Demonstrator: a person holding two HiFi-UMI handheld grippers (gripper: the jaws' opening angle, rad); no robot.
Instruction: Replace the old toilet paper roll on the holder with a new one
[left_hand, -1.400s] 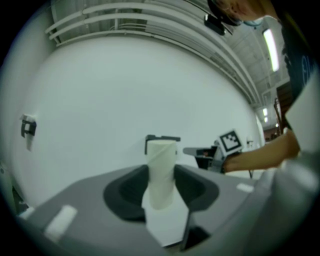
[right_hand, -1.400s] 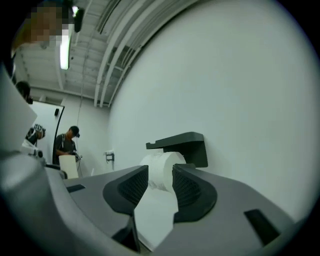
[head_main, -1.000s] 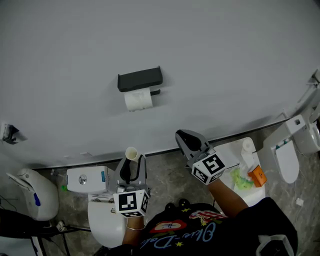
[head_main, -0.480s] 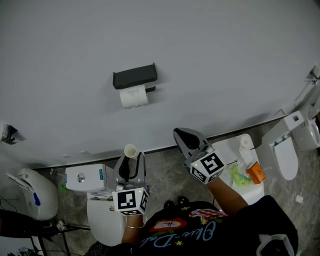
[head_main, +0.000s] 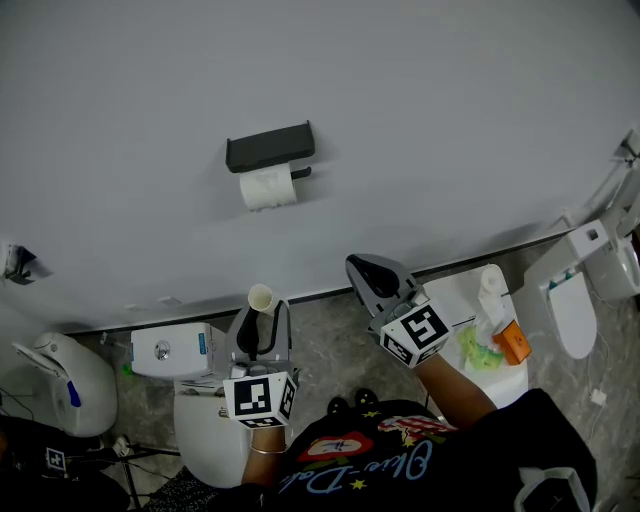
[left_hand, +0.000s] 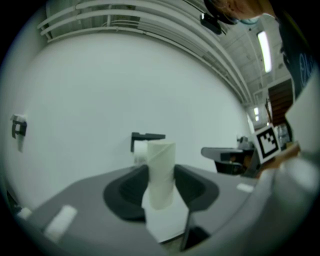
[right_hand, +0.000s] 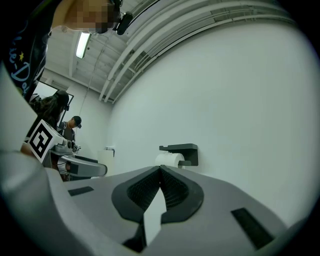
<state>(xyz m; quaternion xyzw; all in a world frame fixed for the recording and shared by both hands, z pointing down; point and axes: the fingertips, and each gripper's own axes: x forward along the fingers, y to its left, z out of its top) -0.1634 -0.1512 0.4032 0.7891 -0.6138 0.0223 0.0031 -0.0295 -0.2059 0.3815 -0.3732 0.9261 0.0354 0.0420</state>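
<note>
A black holder (head_main: 269, 147) on the white wall carries a white toilet paper roll (head_main: 267, 188). My left gripper (head_main: 263, 318) is shut on a bare cream cardboard tube (head_main: 261, 298), which stands upright between its pads and well below the holder. In the left gripper view the tube (left_hand: 161, 160) partly hides the holder (left_hand: 145, 136). My right gripper (head_main: 362, 270) sits lower right of the holder, shut with nothing between its pads. The right gripper view has its pads (right_hand: 161, 172) pressed together, with the holder (right_hand: 181, 148) and roll (right_hand: 169, 159) ahead.
A white toilet (head_main: 205, 440) and its tank (head_main: 175, 352) lie below my left gripper. At the right, a white stand (head_main: 455, 300) bears a bottle (head_main: 493, 295), an orange box (head_main: 515, 347) and a green cloth (head_main: 478, 358). Another toilet (head_main: 575, 315) stands far right.
The head view has shifted a little, so the holder sits slightly higher and further left. Both grippers stay about where they were, the left still gripping the tube.
</note>
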